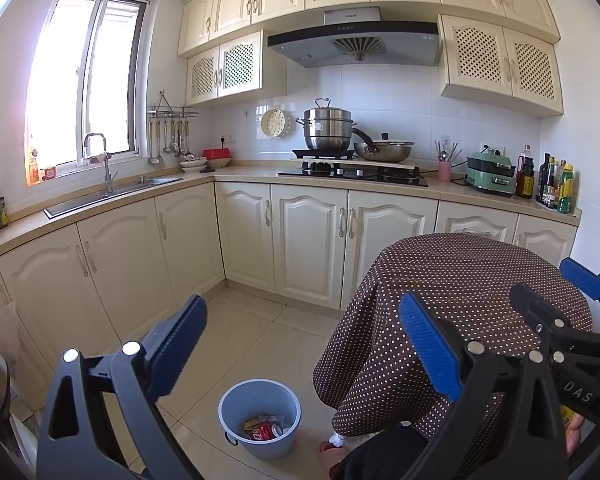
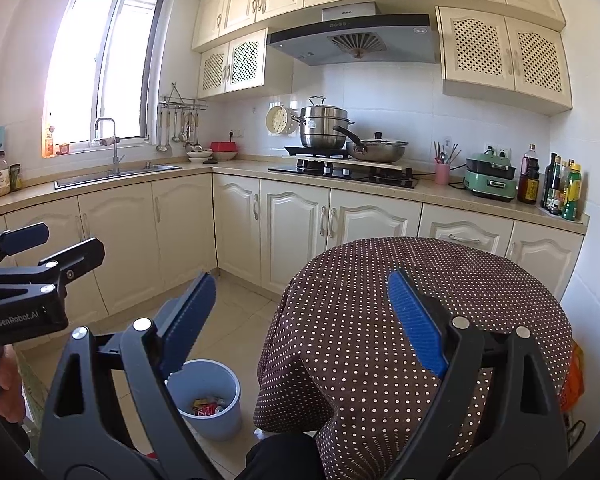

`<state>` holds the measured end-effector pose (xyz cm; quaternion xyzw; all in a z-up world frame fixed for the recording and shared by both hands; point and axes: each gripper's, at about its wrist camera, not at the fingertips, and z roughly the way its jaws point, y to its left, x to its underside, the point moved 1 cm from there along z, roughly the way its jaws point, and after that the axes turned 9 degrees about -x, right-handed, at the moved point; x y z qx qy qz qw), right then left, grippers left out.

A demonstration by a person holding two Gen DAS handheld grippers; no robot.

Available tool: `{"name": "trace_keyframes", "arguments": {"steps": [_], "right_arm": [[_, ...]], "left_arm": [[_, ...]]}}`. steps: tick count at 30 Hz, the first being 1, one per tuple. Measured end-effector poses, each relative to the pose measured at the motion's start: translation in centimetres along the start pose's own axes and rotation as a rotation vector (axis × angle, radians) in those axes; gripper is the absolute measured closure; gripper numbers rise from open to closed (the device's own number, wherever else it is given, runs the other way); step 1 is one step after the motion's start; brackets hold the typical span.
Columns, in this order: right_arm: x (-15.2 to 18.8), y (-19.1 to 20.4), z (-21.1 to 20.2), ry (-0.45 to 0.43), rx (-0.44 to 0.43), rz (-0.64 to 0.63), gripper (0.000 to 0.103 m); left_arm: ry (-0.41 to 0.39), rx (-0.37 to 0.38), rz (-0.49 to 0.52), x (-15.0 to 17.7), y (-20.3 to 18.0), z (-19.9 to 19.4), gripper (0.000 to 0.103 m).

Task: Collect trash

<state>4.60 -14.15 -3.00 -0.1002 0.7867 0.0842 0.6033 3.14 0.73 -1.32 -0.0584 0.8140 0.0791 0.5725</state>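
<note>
The left gripper [image 1: 308,344] is held in the air above the floor [image 1: 244,332], its blue-padded fingers [image 1: 180,344] spread wide with nothing between them. The right gripper [image 2: 300,320] is likewise released and holds nothing; it hangs over the near edge of the table [image 2: 440,280], which carries a brown dotted cloth.

The bin [image 1: 260,418] (blue, round) stands on the floor just beside the table's draped edge. Trash lies inside it: a red can [image 1: 262,431] and some wrappers [image 1: 256,422]. In the right wrist view the bin [image 2: 208,396] appears below the right gripper's left finger, partly covered by it.

Each gripper shows at the edge of the other's view: the right one [image 1: 580,300] at the far right of the left wrist view, the left one [image 2: 36,252] at the far left of the right wrist view.

Behind, a counter [image 1: 240,172] carries a sink [image 1: 112,196], a hob [image 1: 352,174] with pots [image 1: 328,128], and bottles [image 1: 556,184].
</note>
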Motion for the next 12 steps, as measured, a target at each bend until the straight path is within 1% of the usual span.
{"name": "trace_keyframes", "arguments": {"steps": [4, 9, 12], "right_arm": [[0.1, -0.4, 0.2, 0.006, 0.007, 0.008, 0.016], [0.3, -1.7, 0.7, 0.022, 0.028, 0.022, 0.016], [0.4, -3.3, 1.8, 0.058, 0.065, 0.009, 0.012]], "left_arm": [[0.010, 0.000, 0.003, 0.2, 0.0, 0.3, 0.008], [0.030, -0.006, 0.005, 0.5, -0.1, 1.0, 0.008], [0.052, -0.020, 0.008, 0.8, 0.0, 2.0, 0.008]]}}
